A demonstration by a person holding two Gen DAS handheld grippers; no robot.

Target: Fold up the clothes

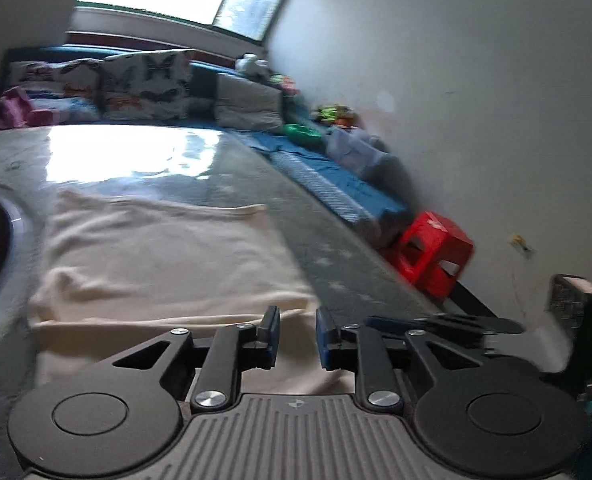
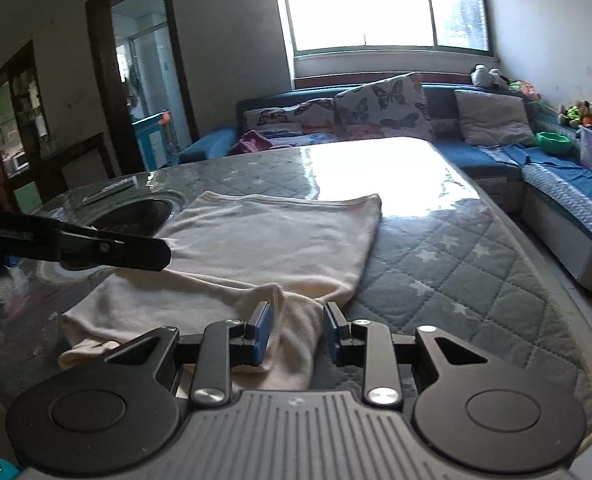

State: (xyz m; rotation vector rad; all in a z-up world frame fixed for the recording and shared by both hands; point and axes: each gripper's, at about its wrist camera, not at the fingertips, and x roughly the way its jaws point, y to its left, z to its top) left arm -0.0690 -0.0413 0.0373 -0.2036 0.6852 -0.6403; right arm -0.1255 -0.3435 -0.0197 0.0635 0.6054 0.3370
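Cream garment (image 2: 264, 236): your task item lies spread on the grey quilted table (image 2: 447, 256), its body flat and one sleeve trailing toward you off the near hem. Taking the garment as landmark, your right gripper (image 2: 296, 330) sits at its near edge, jaws apart, with the sleeve cloth lying in the gap between the blue pads (image 2: 263, 332) (whether the pads press the cloth cannot be told; they stand visibly separated). Your left gripper (image 1: 297, 336) hovers over the garment's near edge as seen from its own camera, jaws likewise apart with a moderate gap, cream cloth showing between and below its fingers (image 1: 270, 330), nothing clamped. In the right wrist view, the left gripper's black body (image 2: 108, 246) crosses above the garment's left side. Left of the garment, a dark round recess (image 2: 132, 214) is set in the table top. Beyond the garment's far edge, window glare (image 2: 375, 164) whitens the table. Farther behind it stands a blue sofa (image 2: 495, 160) carrying butterfly-print cushions (image 2: 383, 106) and a grey pillow (image 2: 491, 118). Right of the garment, past the table edge in the left wrist view, a red stool (image 1: 431, 252) stands against the white wall (image 1: 475, 100).
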